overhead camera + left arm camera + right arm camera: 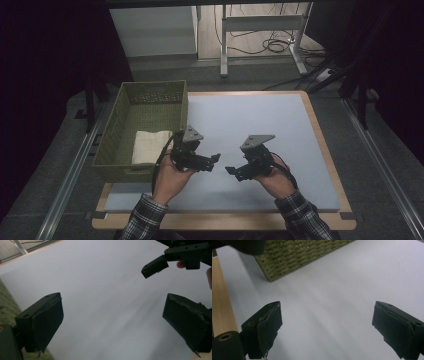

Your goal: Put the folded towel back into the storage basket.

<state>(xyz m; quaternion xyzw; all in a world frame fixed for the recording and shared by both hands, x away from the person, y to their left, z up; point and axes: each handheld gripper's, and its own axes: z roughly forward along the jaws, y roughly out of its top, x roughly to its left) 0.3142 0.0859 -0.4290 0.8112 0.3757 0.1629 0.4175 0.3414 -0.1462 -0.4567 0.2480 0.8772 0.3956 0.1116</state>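
A person holds the left gripper [214, 161] and right gripper [231, 170] low over a pale grey mat [260, 125], tips facing each other and apart, both with jaws spread wide and empty. Just left of them, an olive woven basket [112, 135] holds what appears to be a folded white cloth [150, 146].
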